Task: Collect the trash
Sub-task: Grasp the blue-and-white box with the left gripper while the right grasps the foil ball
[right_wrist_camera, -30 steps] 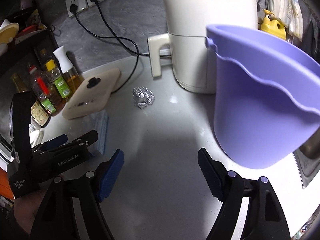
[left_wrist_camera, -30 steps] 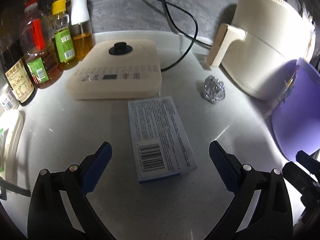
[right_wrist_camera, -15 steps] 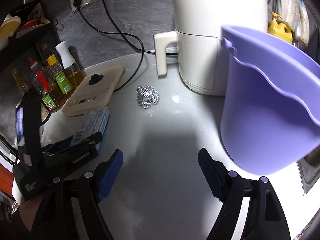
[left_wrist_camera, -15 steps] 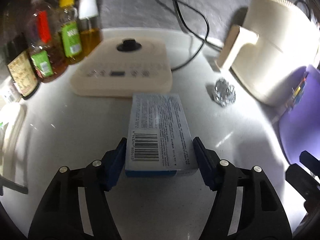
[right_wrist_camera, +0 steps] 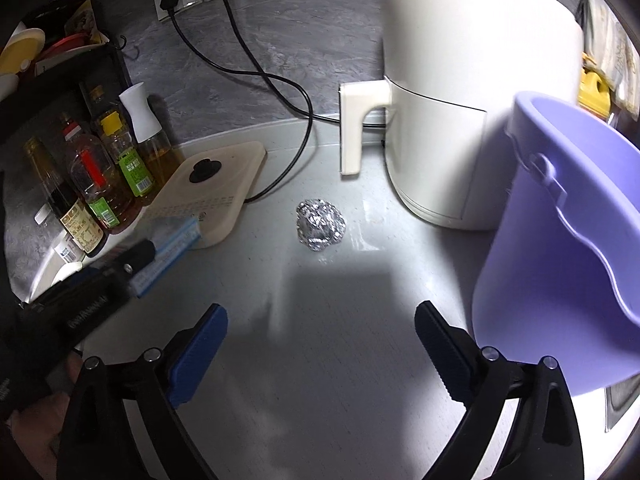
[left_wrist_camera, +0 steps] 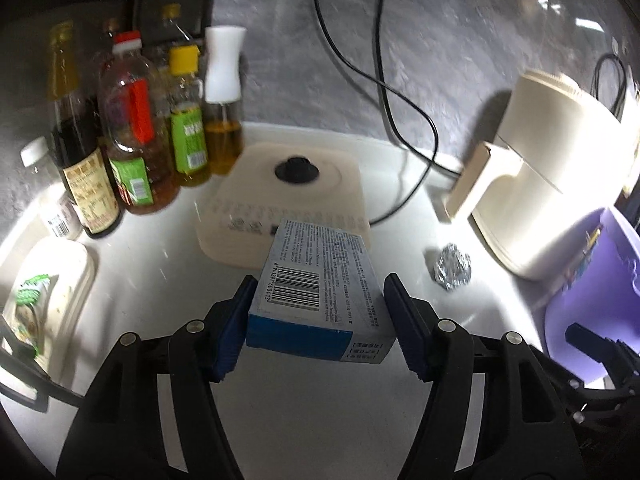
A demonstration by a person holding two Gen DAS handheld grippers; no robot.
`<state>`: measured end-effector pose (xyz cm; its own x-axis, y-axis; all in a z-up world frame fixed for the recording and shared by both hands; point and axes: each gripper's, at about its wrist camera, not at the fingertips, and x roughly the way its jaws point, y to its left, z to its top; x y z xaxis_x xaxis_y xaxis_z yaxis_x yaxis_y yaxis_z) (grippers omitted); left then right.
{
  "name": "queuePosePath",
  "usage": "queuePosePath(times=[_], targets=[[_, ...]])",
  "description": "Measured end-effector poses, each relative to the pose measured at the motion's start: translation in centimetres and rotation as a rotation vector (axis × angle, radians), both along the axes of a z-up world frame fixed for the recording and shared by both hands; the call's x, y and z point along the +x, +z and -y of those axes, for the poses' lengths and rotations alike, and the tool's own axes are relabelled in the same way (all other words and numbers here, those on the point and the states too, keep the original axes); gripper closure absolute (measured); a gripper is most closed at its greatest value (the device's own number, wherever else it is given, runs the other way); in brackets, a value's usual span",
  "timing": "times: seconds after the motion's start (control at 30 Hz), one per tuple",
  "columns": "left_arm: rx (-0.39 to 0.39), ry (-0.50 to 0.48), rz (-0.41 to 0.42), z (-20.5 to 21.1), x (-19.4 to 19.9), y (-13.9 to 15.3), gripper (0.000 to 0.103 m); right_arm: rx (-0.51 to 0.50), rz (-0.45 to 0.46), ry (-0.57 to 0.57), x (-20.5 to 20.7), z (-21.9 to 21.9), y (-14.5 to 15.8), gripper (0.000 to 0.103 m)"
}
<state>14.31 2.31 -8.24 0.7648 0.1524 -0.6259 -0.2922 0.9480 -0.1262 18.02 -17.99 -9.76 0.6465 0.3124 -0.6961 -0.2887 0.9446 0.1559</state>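
The left claw point(left_wrist_camera: 318, 320) is clamped on a blue and white box point(left_wrist_camera: 320, 284), its 2 blue pads pressing the box's long sides near the barcode end. The box is raised off the bench point(left_wrist_camera: 312, 420) and tilts up toward its far end, which overlaps the cream appliance with a black knob point(left_wrist_camera: 288, 204) in the left wrist view. From the right wrist view the same box point(right_wrist_camera: 172, 248) shows as a blurred pale shape in front of that appliance point(right_wrist_camera: 212, 200), held by the dark body of the left claw.

The right claw point(right_wrist_camera: 320, 356) is spread wide and holds nothing; only bare bench point(right_wrist_camera: 340, 340) lies between its pads. Ahead of it, a crumpled foil ball point(right_wrist_camera: 320, 224) sits on the bench, apart from both claws, between the cream appliance and the white air fryer point(right_wrist_camera: 472, 100). In the left wrist view the foil ball point(left_wrist_camera: 452, 266) lies to the right of the held box, just in front of the air fryer point(left_wrist_camera: 552, 172).

A purple bin point(right_wrist_camera: 568, 240) stands close to the right claw's right finger, beside the air fryer. A row of bottles point(left_wrist_camera: 152, 128) stands at the back left against the grey wall. 2 black cords point(right_wrist_camera: 260, 72) run from the wall sockets down to the bench.
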Motion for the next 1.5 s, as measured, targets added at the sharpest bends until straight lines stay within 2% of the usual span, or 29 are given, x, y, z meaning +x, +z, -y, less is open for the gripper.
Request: queuePosePath(times=[0.33,0.53,1.0,1.13,1.17,1.23,1.27,1.33,1.5], targets=[[0.006,0.048,0.017,-1.3,2.6,0.5,0.038,-0.001,0.02,0.032,2.8,-1.5,0.5,0.009],[0.0,0.069,0.024,-1.8,3.8,0.6,0.038,-0.013,0.005,0.051,5.1,-2.5,0.1,0.015],[-0.053,0.156,0.062,-3.2,6.4,0.2,0.038,-0.099,-0.063,0.099,11.1,-5.9,-2.5,0.016],[-0.06,0.187,0.063,-3.8,6.6,0.0,0.038,-0.11,-0.09,0.119,12.4,-6.7,-3.4,0.019],[-0.059,0.193,0.061,-3.9,6.7,0.0,0.038,-0.114,-0.095,0.125,12.7,-6.9,-3.6,0.022],[-0.055,0.204,0.063,-4.0,6.6,0.0,0.038,-0.108,-0.11,0.135,13.0,-7.0,-4.1,0.036],[-0.053,0.207,0.061,-4.1,6.6,0.0,0.038,-0.092,-0.133,0.148,13.2,-7.1,-4.4,0.056],[-0.047,0.208,0.06,-4.0,6.4,0.3,0.038,-0.071,-0.162,0.164,13.4,-7.0,-4.9,0.057],[-0.032,0.192,0.058,-3.4,6.0,1.0,0.038,-0.044,-0.127,0.17,12.4,-6.4,-3.8,0.057]])
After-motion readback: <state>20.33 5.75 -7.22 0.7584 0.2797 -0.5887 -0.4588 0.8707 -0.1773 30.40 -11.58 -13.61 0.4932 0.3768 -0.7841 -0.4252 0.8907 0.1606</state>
